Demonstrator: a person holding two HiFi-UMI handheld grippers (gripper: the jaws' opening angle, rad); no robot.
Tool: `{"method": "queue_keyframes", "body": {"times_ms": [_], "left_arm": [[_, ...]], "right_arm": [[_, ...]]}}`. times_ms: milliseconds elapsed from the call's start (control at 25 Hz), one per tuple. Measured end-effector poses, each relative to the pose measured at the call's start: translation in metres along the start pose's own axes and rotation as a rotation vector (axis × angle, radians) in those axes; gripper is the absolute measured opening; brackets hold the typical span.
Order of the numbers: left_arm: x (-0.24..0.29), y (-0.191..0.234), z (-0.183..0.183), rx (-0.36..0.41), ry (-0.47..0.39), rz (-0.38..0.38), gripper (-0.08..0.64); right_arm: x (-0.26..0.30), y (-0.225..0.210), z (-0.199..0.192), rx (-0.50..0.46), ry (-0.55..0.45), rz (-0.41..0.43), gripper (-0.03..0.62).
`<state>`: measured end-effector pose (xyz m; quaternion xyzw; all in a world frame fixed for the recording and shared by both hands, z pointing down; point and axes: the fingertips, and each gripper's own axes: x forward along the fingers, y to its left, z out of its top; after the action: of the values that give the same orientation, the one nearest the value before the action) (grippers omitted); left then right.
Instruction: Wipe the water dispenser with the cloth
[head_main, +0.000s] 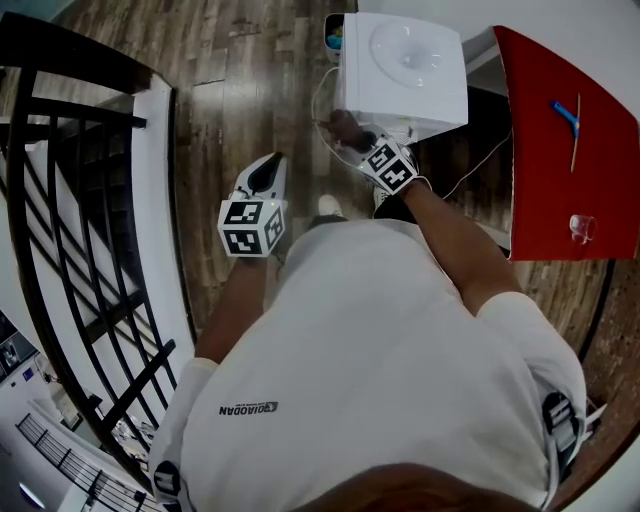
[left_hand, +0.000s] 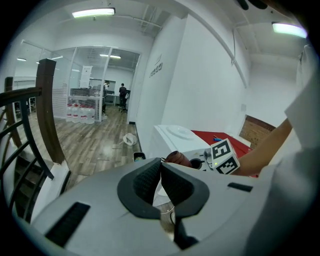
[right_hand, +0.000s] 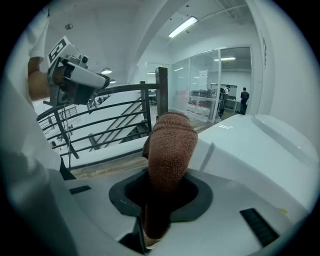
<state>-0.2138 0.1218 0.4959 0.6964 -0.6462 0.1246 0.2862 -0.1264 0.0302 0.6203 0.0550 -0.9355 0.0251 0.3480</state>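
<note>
The white water dispenser (head_main: 402, 68) stands at the top of the head view. My right gripper (head_main: 358, 142) is shut on a brown cloth (head_main: 344, 126), held against the dispenser's front left edge. In the right gripper view the rolled cloth (right_hand: 170, 147) sticks up from between the jaws of the right gripper (right_hand: 167, 192), next to the dispenser's white side (right_hand: 250, 150). My left gripper (head_main: 266, 178) hangs over the floor to the left of the dispenser, apart from it. In its own view the left gripper (left_hand: 160, 175) is shut and holds nothing.
A red-topped table (head_main: 560, 130) stands right of the dispenser with a blue item and a small glass (head_main: 582, 228) on it. A black stair railing (head_main: 70, 200) runs along the left. A thin white cable (head_main: 322, 105) hangs by the dispenser. The floor (head_main: 230, 90) is wood.
</note>
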Motion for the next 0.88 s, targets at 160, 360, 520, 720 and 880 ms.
{"method": "queue_keyframes", "body": {"times_ms": [160,360,520,720,880], "left_arm": [[0.002,-0.006,0.011,0.031,-0.014,-0.026,0.0],[0.012,-0.011,0.02,0.023,-0.028,-0.029,0.001],[0.024,-0.031,0.019,0.039,-0.011,-0.072,0.0],[0.042,-0.051,0.021,0.052,-0.001,-0.112,0.001],[0.055,-0.068,0.027,0.079,0.007,-0.144,0.002]], "right_arm": [[-0.008,-0.007,-0.014,0.016,0.011,-0.029,0.074],[-0.025,-0.02,-0.034,0.035,0.011,-0.069,0.074],[-0.043,-0.032,-0.043,0.057,0.014,-0.099,0.074],[-0.065,-0.046,-0.06,0.095,0.018,-0.137,0.075],[-0.082,-0.061,-0.075,0.122,0.02,-0.18,0.074]]}}
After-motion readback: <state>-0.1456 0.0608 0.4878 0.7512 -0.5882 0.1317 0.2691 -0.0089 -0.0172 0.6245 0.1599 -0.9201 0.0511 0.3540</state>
